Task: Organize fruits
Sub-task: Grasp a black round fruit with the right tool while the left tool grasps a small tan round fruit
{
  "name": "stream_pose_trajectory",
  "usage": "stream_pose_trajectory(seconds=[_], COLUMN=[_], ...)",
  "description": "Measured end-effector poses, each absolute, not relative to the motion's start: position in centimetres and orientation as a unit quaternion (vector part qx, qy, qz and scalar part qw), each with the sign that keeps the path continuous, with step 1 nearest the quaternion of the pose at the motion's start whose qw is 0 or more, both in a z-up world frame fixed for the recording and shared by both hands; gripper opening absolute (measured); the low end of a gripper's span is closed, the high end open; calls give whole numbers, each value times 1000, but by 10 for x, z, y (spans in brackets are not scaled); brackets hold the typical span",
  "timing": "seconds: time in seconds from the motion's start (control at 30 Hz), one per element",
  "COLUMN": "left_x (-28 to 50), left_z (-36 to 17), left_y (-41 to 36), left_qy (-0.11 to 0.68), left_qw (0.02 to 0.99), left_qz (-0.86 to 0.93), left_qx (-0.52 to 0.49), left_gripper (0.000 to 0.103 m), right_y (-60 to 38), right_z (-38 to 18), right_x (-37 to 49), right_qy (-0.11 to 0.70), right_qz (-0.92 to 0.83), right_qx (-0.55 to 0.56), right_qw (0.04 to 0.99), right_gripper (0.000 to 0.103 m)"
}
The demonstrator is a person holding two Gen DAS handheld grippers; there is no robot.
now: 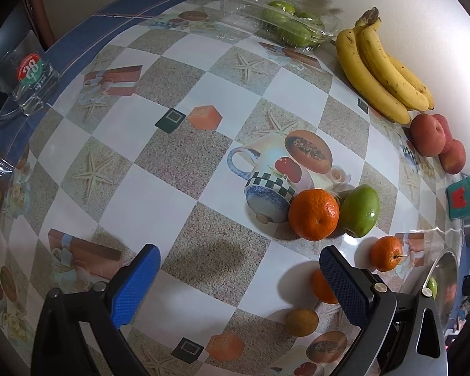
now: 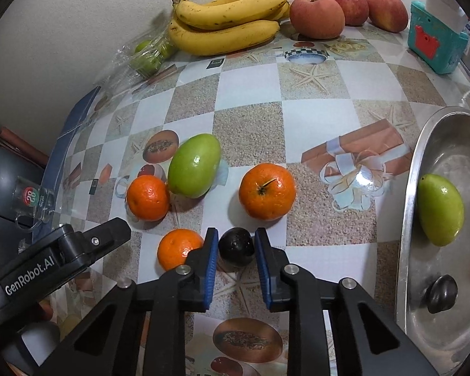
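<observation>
while the left tool (image 1: 238, 261) gapes empty, the right tool (image 2: 236, 244) brackets a dark fruit (image 2: 236, 246), contact unclear.

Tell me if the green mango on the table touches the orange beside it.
Touching: the left wrist view shows the green mango pressed against the orange, no gap.

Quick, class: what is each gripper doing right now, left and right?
Left gripper: open, holding nothing.
Right gripper: around the dark fruit, grip not certain.

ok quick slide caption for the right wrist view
Right gripper closing around a small dark fruit, three oranges and a green mango nearby, metal tray at right.
</observation>
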State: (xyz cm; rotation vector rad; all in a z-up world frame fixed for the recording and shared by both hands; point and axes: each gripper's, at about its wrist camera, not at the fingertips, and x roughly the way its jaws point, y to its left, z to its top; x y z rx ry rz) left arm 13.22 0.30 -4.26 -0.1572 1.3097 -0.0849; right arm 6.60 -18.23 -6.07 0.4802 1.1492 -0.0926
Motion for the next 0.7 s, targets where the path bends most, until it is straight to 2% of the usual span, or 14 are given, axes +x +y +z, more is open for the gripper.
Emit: stream_pose_trajectory(seconds=[0.57,0.7], left_x=[111,100], left_z=[-27,-26], left_y=[-16,-26], left_qy=[599,600], left_qw=[794,790], left_qz=[-97,-124], left_qx=[-44,-29], left_gripper=[101,93], right_y=[-199,-208], right_z=[-38,-33], right_x=[35,22], right_qy=[531,529], right_qz=[-67,-82], right_qx=[237,245], right_qw=[811,808], right_gripper=[23,23])
